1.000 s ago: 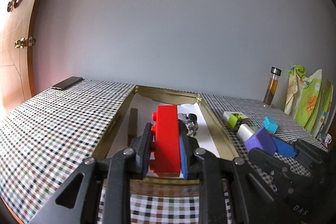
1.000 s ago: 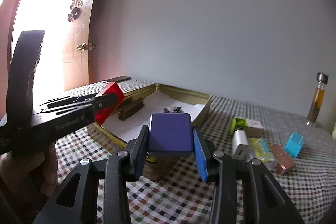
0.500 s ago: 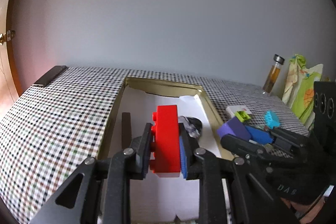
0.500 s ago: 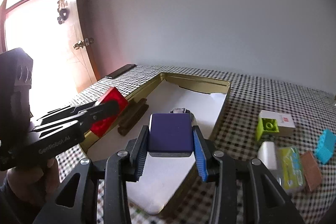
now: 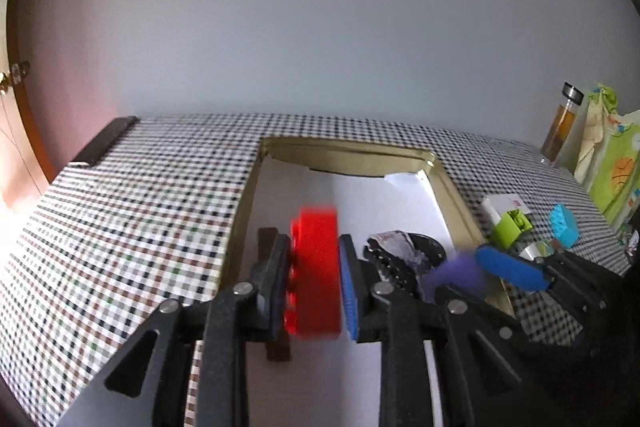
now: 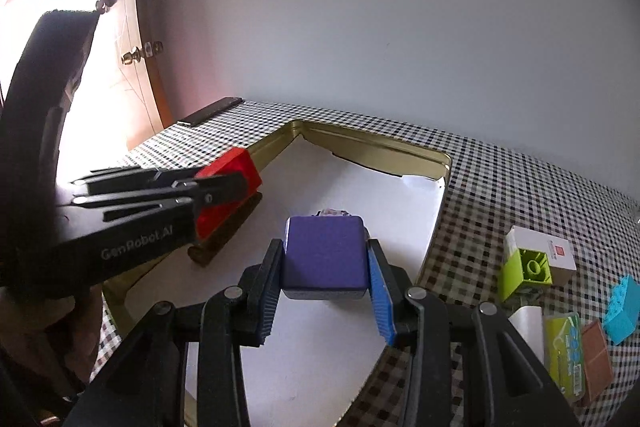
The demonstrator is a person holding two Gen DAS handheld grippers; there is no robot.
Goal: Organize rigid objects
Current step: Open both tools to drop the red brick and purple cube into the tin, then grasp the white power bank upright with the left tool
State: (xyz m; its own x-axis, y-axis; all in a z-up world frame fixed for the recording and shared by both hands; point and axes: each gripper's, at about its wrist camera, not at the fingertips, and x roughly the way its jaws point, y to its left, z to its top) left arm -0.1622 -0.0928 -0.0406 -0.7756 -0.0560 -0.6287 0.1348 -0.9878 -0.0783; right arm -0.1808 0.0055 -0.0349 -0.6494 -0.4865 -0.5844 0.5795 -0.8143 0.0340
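My left gripper is shut on a red toy brick and holds it above the left side of a gold tin tray lined with white paper. The brick also shows in the right wrist view. My right gripper is shut on a purple cube and holds it above the tray's middle. In the left wrist view the cube is blurred at the right. A dark brown bar and a dark crumpled object lie in the tray.
On the checked tablecloth right of the tray lie a green brick, a white box, a cyan brick, a brown block and a green packet. A dark phone lies far left. A bottle stands at the back right.
Both grippers have moved forward and over the tray with their blocks still held. The tray now lies under both of them.
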